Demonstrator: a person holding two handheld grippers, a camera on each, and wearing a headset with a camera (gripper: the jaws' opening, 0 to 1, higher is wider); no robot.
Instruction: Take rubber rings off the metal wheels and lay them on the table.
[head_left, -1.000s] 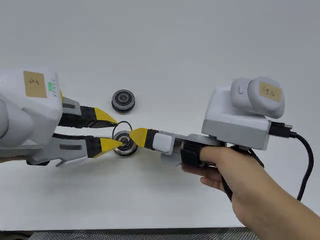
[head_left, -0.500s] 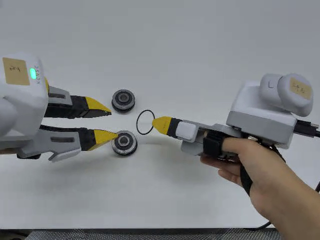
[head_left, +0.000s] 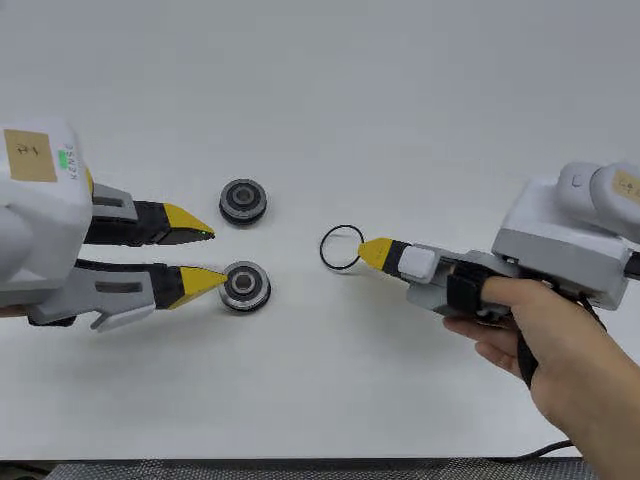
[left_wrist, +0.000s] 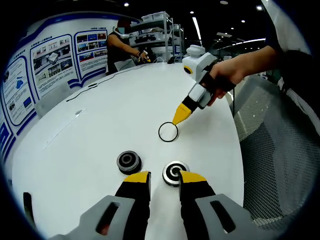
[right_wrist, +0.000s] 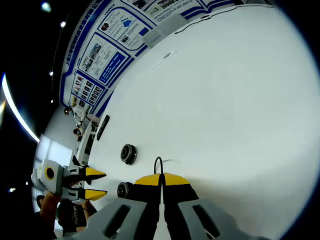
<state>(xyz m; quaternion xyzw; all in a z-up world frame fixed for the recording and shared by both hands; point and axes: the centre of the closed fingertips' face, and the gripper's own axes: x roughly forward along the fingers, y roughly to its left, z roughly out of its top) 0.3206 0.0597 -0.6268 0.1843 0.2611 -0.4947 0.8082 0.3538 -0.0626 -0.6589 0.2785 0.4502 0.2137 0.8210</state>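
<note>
The white table (head_left: 420, 110) lies bare on the far side of the work and to the right of it, giving open room there. Its near edge runs along the bottom of the head view, bordered by a grey mesh strip (head_left: 300, 468).

Count: two metal wheels, one loose rubber ring, two hand-held grippers.

The far metal wheel (head_left: 245, 201) and the near metal wheel (head_left: 246, 286) stand apart from each other, left of centre. Whether either carries a ring cannot be told.

The left hand-held gripper (head_left: 216, 255) has its jaws apart and grasps nothing. Its lower yellow tip sits just beside the near metal wheel, and in the left gripper view that wheel lies directly ahead of the gap between the jaws.

The right hand-held gripper (head_left: 366, 252), held in a person's hand (head_left: 540, 335), is clenched on the rim of the rubber ring (head_left: 322, 249). The ring is well clear of both wheels, to their right. Whether it touches the table cannot be told.
</note>
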